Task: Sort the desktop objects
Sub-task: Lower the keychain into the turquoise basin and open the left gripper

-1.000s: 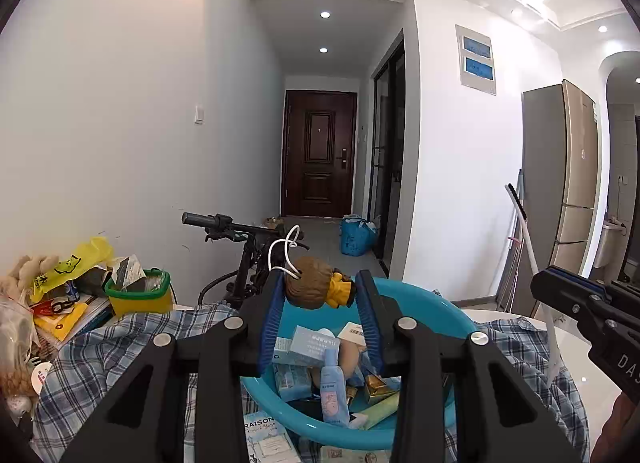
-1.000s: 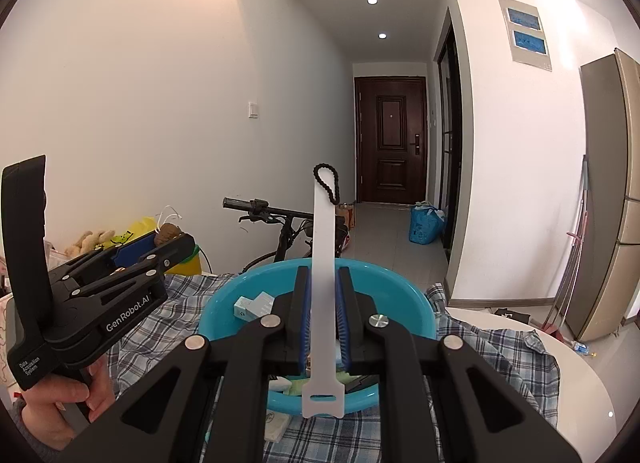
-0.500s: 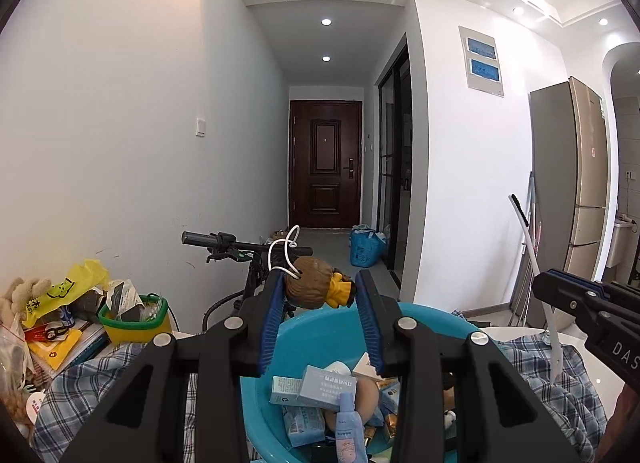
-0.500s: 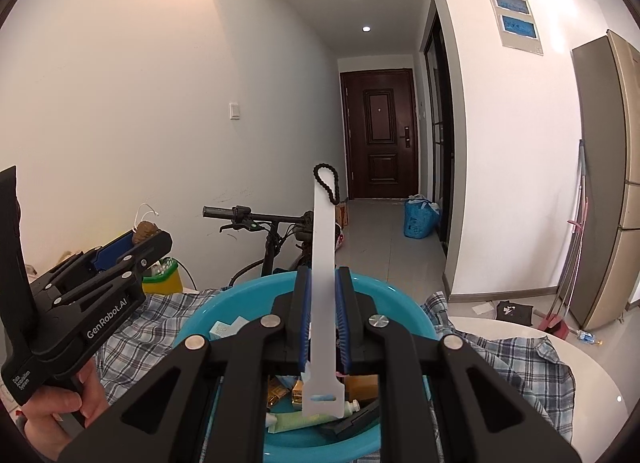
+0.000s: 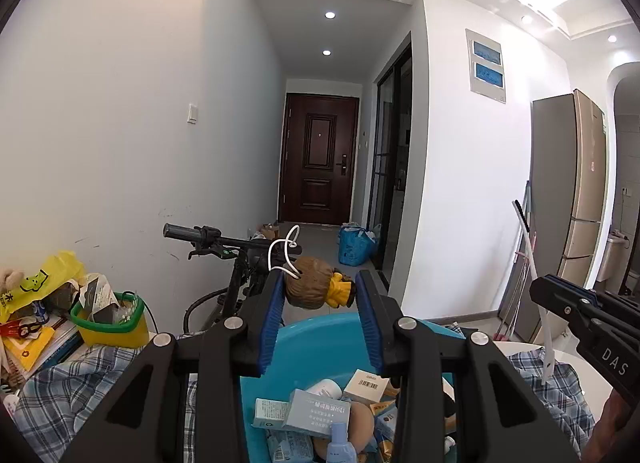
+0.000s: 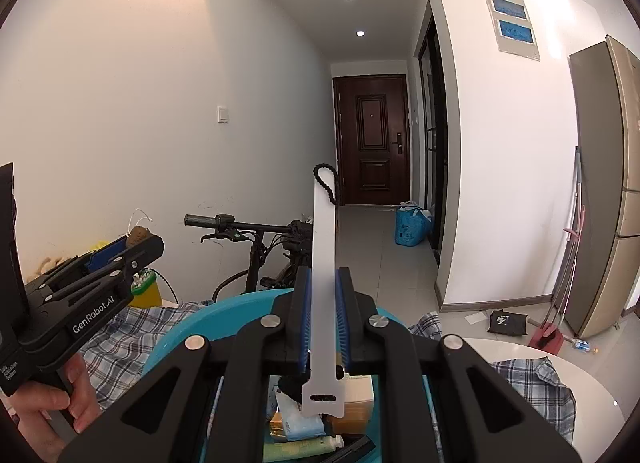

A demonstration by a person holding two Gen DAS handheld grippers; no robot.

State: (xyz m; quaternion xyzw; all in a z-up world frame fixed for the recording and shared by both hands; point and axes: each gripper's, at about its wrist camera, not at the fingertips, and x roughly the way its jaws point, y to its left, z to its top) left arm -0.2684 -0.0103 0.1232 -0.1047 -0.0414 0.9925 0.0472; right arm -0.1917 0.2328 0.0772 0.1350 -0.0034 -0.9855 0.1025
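Observation:
My left gripper (image 5: 318, 295) is shut on a small brown-and-yellow toy (image 5: 316, 293) with a white cord loop, held above the blue basin (image 5: 304, 339). The basin holds several small boxes, tubes and a bottle. My right gripper (image 6: 323, 283) is shut on a long white strap (image 6: 323, 263) that stands upright, a black beaded loop at its top, also over the blue basin (image 6: 208, 327). In the right wrist view the left gripper (image 6: 136, 247) shows at the left, held by a hand (image 6: 52, 411). At the left wrist view's right edge the right gripper (image 5: 538, 295) is seen from the side.
A checked cloth (image 5: 80, 383) covers the white round table (image 6: 560, 363). A green-and-yellow tub (image 5: 110, 321), a yellow bag and stacked books crowd the left end. A bicycle (image 6: 256, 239) leans behind the table. A corridor with a dark door lies ahead, a fridge (image 6: 600, 203) at right.
Both grippers have travelled forward over the basin with their objects still held; the basin now sits lower and nearer in both views. Neither grip changed.

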